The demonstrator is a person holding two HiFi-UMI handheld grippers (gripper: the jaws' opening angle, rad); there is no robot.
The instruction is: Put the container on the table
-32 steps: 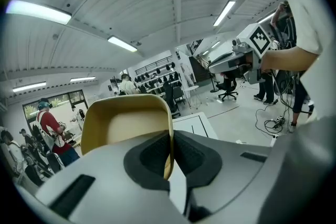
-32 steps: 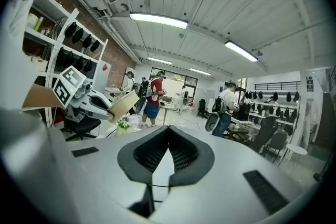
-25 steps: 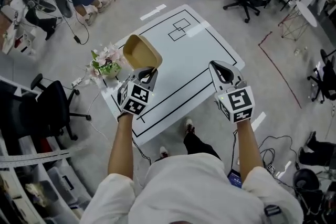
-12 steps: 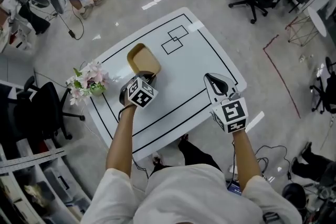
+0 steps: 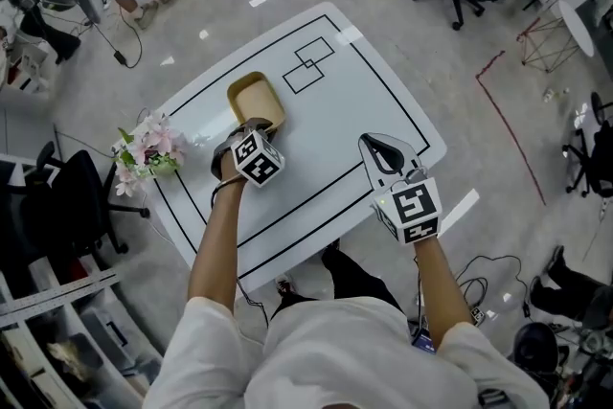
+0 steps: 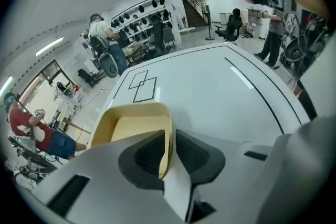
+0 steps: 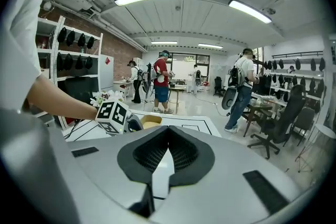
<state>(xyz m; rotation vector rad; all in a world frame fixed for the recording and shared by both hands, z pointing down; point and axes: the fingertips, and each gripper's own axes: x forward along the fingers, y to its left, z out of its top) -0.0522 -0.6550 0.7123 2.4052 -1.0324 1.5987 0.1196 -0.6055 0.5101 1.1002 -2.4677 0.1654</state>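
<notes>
My left tool [image 6: 169, 150] clamps the thin near wall of the tan container [image 6: 131, 123], seemingly light and stiff, at the white table [image 6: 220, 86]; my right tool [image 7: 167, 152] is closed, empty.

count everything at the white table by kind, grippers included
tan container: 1
grippers: 2, the left gripper with its fingers shut on the container's rim, and the right gripper shut and empty
flower bunch: 1, at the table's left edge
total: 4
</notes>
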